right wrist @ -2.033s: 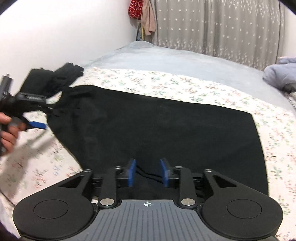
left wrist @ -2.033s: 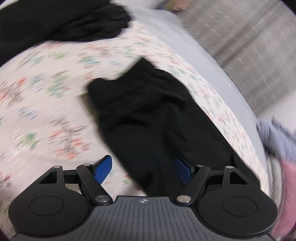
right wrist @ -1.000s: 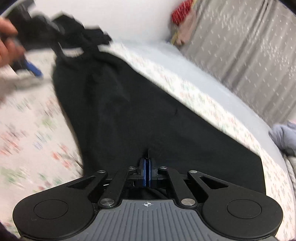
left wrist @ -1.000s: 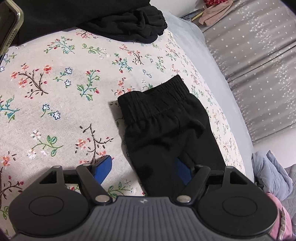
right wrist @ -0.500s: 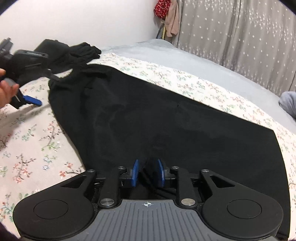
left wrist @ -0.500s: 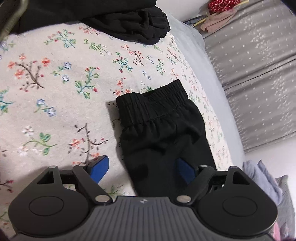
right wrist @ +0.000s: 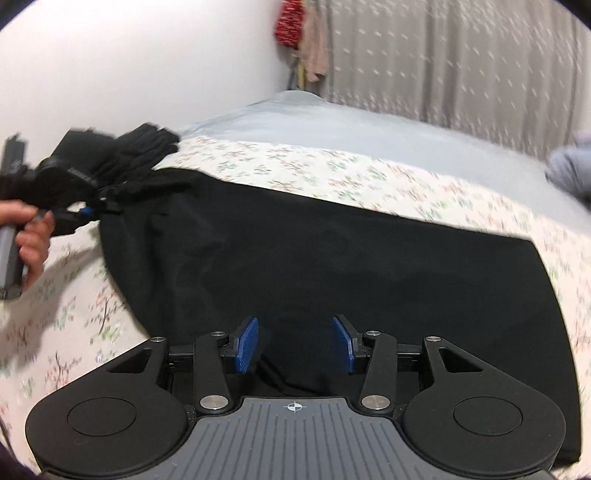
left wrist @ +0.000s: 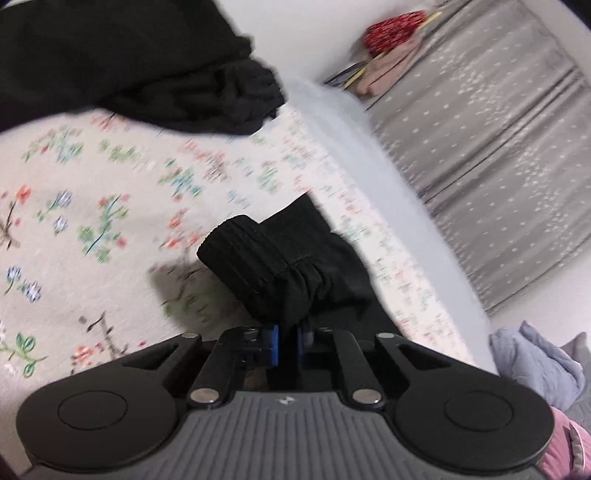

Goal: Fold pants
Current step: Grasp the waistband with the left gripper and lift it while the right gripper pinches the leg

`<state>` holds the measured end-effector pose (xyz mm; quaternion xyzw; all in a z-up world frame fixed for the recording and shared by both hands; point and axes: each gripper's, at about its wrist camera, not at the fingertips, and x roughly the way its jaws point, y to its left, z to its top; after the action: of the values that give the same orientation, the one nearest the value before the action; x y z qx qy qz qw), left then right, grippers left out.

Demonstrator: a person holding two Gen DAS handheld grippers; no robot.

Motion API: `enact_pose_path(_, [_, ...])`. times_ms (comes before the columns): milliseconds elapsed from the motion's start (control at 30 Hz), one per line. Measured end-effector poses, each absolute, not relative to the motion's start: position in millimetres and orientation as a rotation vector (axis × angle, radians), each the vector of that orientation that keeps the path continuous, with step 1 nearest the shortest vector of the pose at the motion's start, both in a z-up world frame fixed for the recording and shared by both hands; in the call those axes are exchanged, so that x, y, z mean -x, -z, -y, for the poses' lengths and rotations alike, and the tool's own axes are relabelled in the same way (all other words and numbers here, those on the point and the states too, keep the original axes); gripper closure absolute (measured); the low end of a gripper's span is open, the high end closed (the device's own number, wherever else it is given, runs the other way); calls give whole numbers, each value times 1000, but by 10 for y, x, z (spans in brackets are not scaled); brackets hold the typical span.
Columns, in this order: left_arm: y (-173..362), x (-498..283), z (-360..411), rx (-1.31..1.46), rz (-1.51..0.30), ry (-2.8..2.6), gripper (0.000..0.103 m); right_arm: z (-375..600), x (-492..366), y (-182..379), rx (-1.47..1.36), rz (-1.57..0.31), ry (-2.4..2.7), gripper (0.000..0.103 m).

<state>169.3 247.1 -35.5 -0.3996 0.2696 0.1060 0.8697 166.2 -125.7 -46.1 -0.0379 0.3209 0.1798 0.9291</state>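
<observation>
Lift the black pants (right wrist: pixel 332 266), spread flat on the floral sheet (right wrist: pixel 332 173), by the waistband pinched in the left gripper (left wrist: pixel 287 341), carry it toward the hem, right gripper (right wrist: pixel 295 341) spread wide above the fabric, ready to pin the crease.

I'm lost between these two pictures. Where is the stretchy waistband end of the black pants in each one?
Left wrist view: the waistband is at centre, bunched and lifted just ahead of the left gripper, whose jaws pinch the fabric below it.
Right wrist view: the waistband is far left, at the pants' corner, beside the left gripper.
Shared landmark: the red cloth hanging by the grey curtain.
</observation>
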Motion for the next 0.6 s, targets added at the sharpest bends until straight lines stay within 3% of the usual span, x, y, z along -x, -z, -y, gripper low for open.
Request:
enact_pose_path(200, [174,-1660,-2387,813,-497,-173,79,1303,-1706,524,84,-691,-370,58])
enact_pose_path(300, [107,-1632,-2401,847,-481,-152,79,1188,-1656,606,178,-701,-412,47])
enact_pose_path(500, [-32,-1611,-2331,822,-432,-93,79,1028,-1628,766,316,-695,-408,48])
enact_pose_path(567, [-42,-1614,-2299,808,-428,-89,79,981,-1630,811,336,-685,-415,59])
enact_pose_path(600, [-38,-1616,-2297,808,-426,-86,79,965,-1638,820,332,-687,-422,82])
